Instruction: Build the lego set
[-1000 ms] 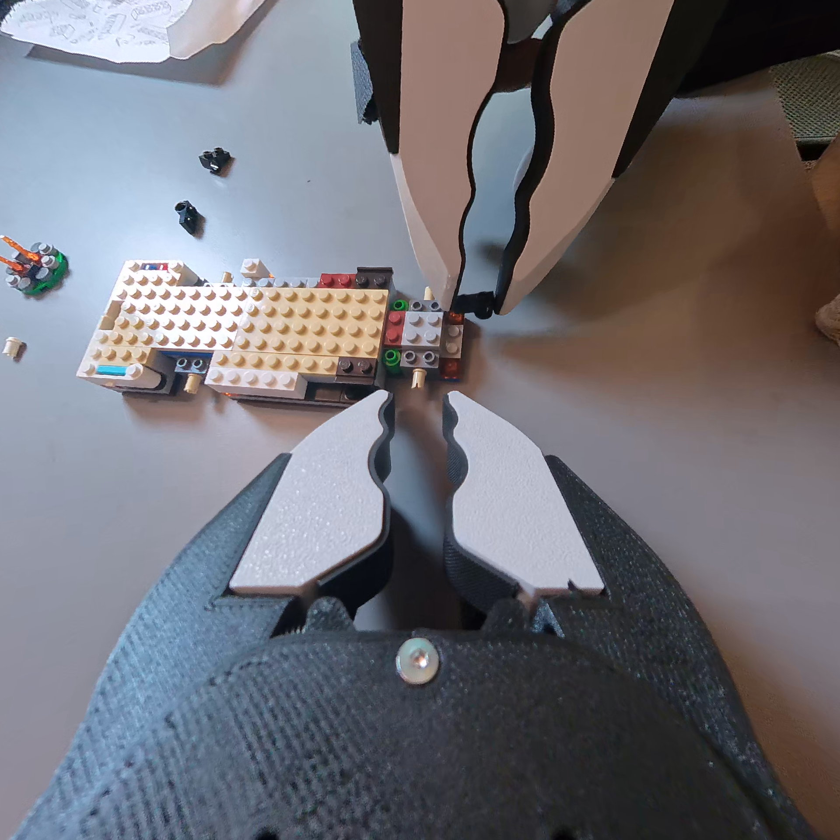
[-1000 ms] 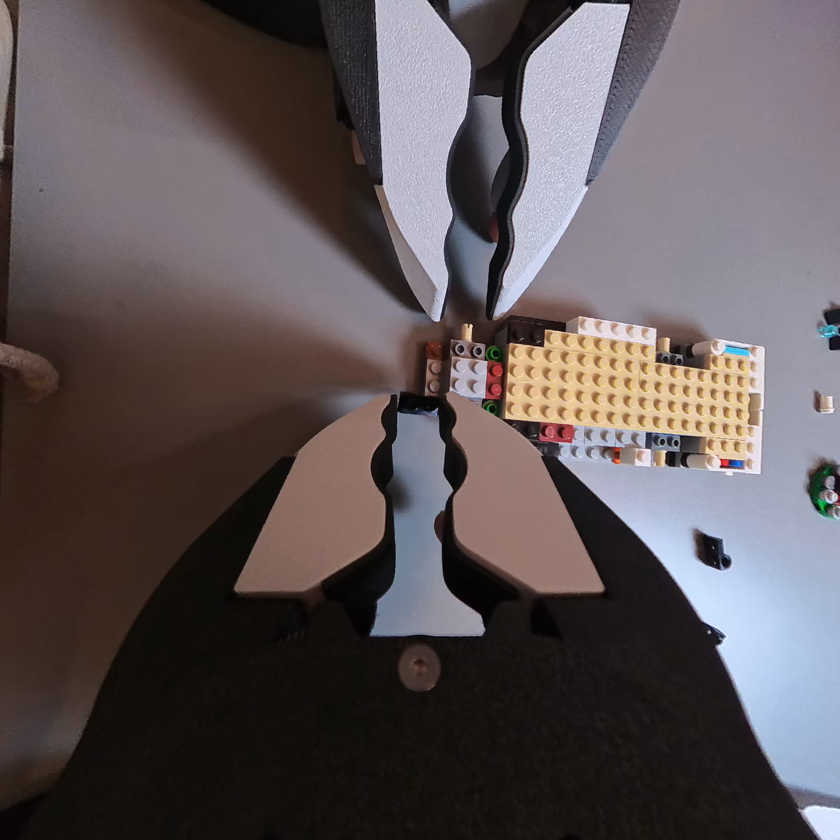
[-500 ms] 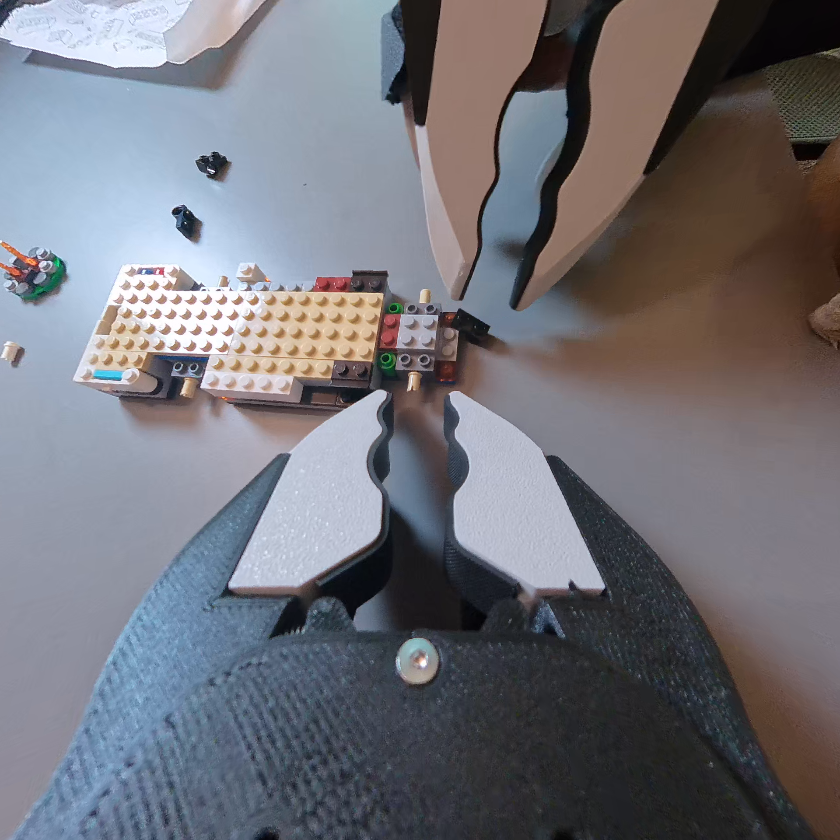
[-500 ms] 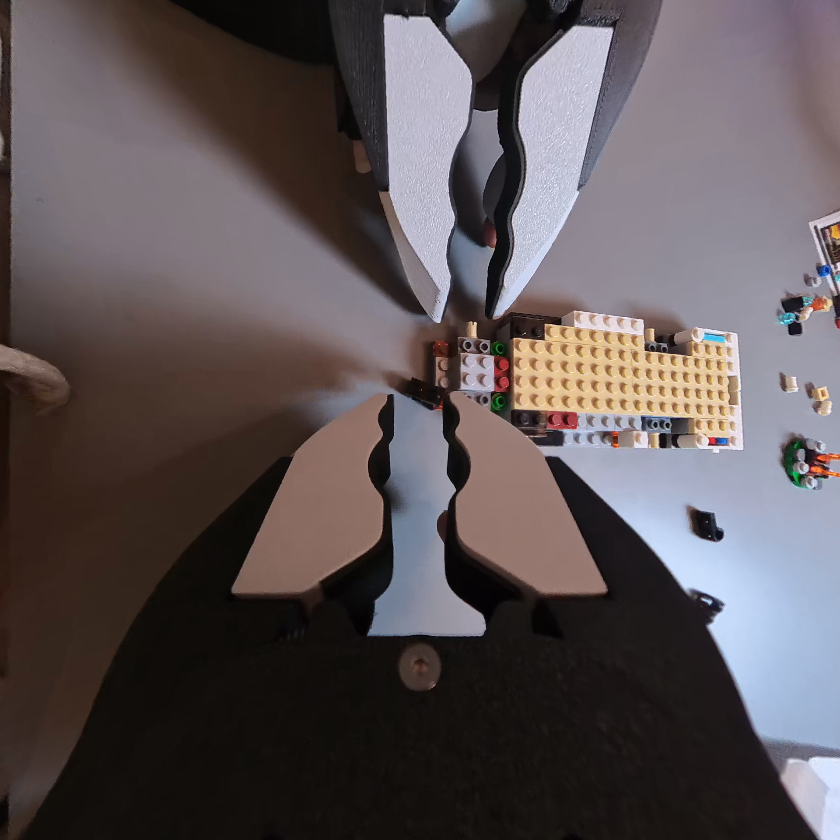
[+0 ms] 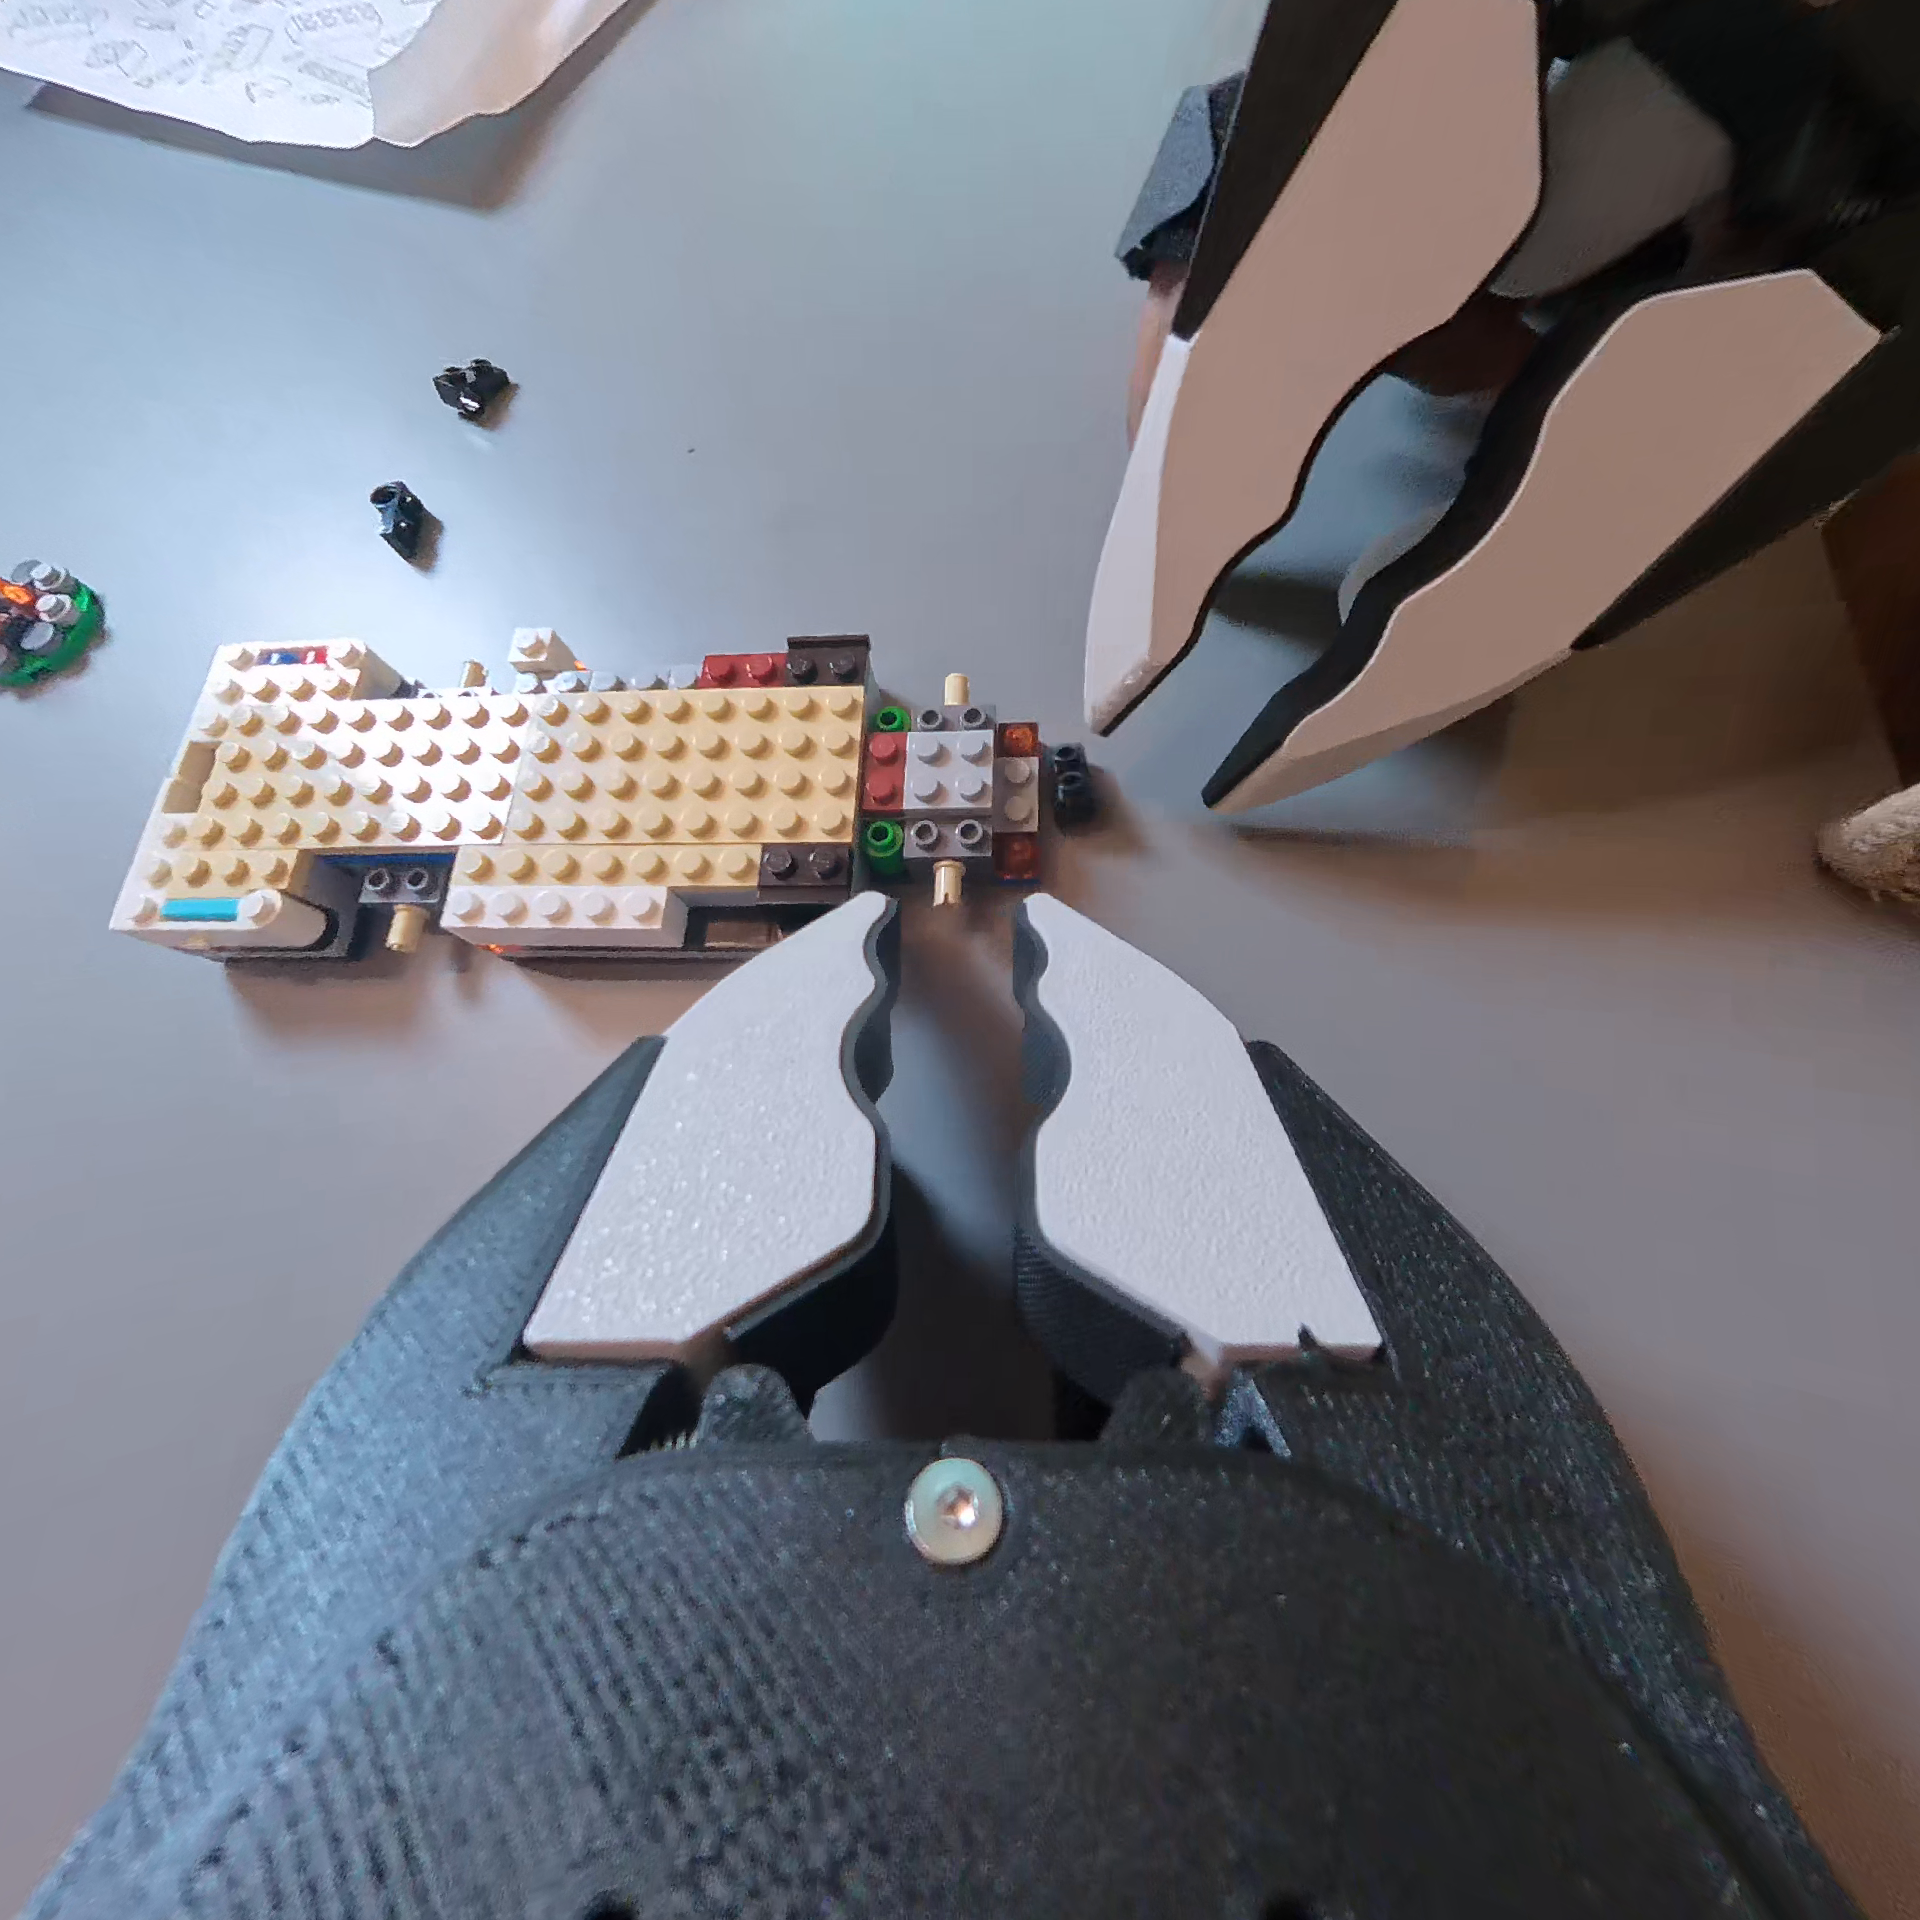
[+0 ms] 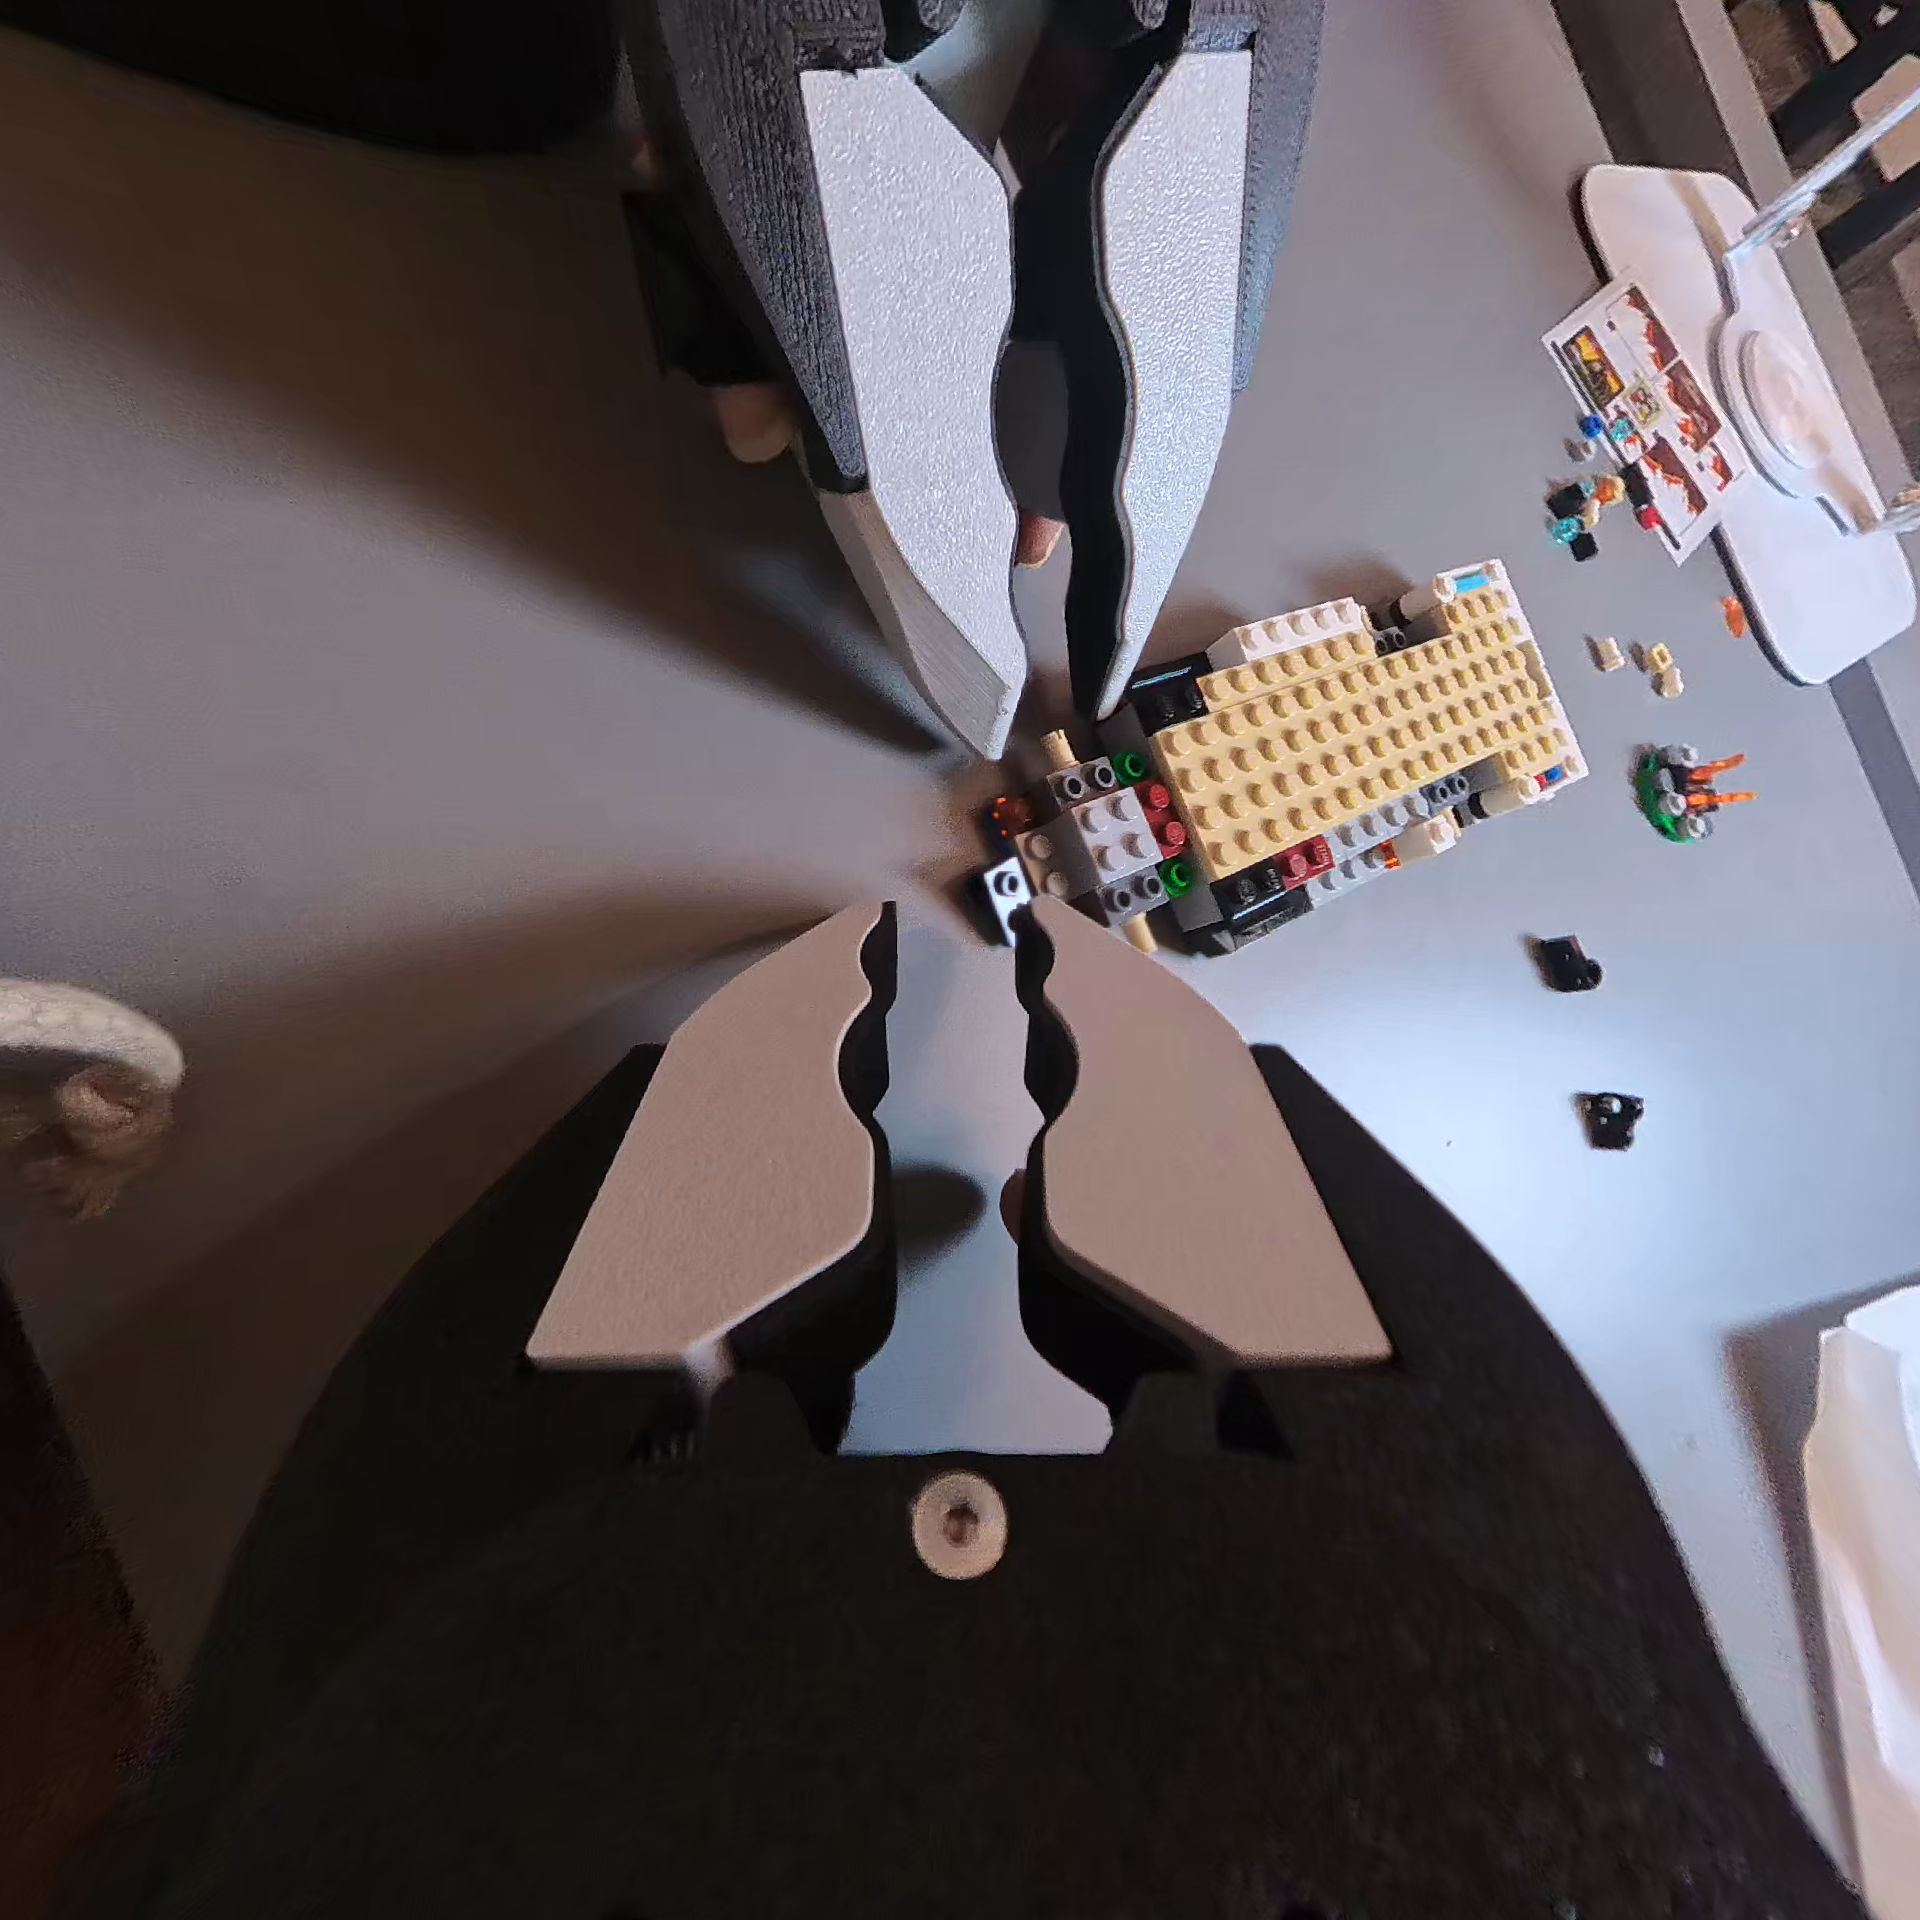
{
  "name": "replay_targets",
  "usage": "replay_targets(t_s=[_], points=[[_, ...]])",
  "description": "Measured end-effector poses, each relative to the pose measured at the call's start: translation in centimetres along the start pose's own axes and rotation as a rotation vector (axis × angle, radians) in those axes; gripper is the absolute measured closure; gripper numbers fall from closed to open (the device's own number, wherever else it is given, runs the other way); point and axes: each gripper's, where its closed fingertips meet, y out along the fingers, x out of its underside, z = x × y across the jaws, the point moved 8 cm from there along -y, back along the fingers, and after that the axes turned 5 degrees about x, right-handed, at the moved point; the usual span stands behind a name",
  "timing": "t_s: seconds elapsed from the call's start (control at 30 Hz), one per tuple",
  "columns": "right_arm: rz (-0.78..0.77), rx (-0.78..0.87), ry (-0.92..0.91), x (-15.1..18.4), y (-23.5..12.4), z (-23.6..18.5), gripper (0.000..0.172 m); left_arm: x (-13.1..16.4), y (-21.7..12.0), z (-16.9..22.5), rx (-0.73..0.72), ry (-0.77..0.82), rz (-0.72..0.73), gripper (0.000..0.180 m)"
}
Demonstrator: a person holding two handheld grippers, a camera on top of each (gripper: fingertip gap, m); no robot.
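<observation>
Hovering tips-down, both open grippers, left gripper (image 5: 954, 914) and right gripper (image 6: 956, 920), flank the brick model (image 5: 582, 790).

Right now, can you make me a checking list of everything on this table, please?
Surface: grey table, bare in the middle.
Things: long tan and white brick model; small black brick lying at its grey end.
Clutter: two loose black pieces, green round piece, printed paper, tiny bricks by a booklet.
Grippers: left gripper open, nothing in it, beside the model; right gripper open, nothing in it, by the black brick.
Cables: nothing seen.
Surroundings: white board.
</observation>
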Motion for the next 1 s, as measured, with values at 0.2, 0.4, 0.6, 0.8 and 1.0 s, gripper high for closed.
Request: replay_targets(t_s=[0.2,0.4,0.6,0.8,1.0], points=[[-0.019,0.023,0.098,0.2,-0.9,0.4,0.150,-0.3,0.2,0.1,-0.020,-0.061,-0.013,0.162],[-0.056,0.002,0.106,0.9,-2.3,3.0,0.150,-0.5,0.5,0.3,-0.064,-0.053,-0.053,0.168],[-0.203,-0.128,0.153,5.1,-8.3,5.2,0.138,-0.4,0.4,0.5,-0.061,-0.043,-0.045,0.168],[-0.157,-0.144,0.341,8.0,-12.9,6.1,0.130,-0.3,0.1,0.1,-0.051,-0.049,-0.031,0.168],[0.077,-0.109,0.438,6.5,-9.0,5.5,0.127,-0.7,-0.7,0.2,-0.058,-0.117,0.039,0.167]])
